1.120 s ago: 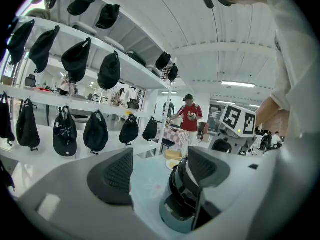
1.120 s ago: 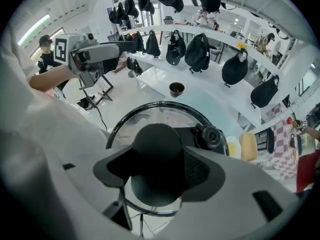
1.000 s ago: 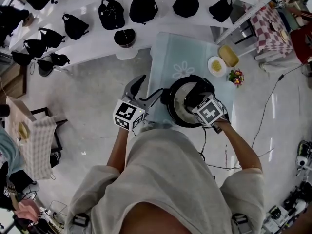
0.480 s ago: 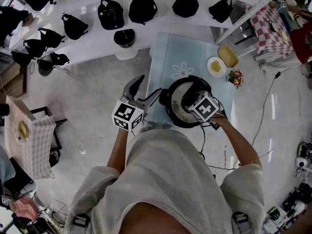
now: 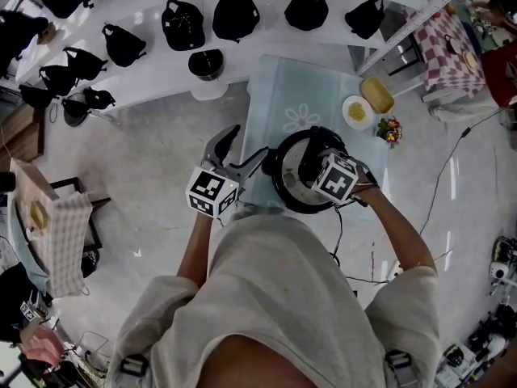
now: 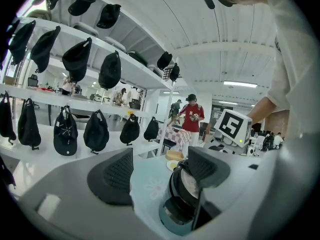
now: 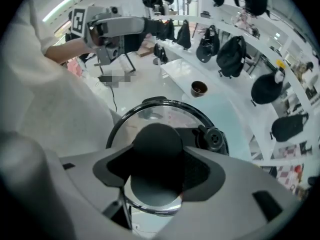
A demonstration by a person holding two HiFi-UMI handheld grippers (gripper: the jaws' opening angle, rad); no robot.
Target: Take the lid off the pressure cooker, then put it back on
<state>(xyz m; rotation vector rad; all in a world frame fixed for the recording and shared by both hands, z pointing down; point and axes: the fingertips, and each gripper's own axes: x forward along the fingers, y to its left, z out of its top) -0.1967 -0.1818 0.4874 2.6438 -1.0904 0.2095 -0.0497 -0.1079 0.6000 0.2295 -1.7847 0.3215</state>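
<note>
Right gripper (image 7: 159,170): jaws closed on the black knob (image 7: 159,143) at the centre of the lid (image 7: 131,120), one pad on each side of it. Its cube bears a black-and-white square marker on each visible face.

Lid: round, glass with a metal rim, lying flat with the knob pointing up towards the right gripper. A black arm runs from the knob out to a round valve (image 7: 215,139) at the rim, on the right of the right gripper view. The lid sits over the pressure cooker (image 5: 289,176); whether it is seated or just lifted cannot be told.

Pressure cooker: black, upright, at the near edge of the table (image 5: 279,83), which carries a pale blue-green cloth printed with a white flower.

Left gripper (image 5: 242,148): jaws wide apart, nothing between them, held just beside the cooker's left side and aimed at it. Its cube also shows a square marker.

Also on the table: a plate (image 5: 358,110) of yellow food, a yellow dish (image 5: 377,93), a small flower pot (image 5: 389,129).

Beyond: white shelves (image 5: 153,75) with black caps, and a dark bowl (image 5: 206,61).
</note>
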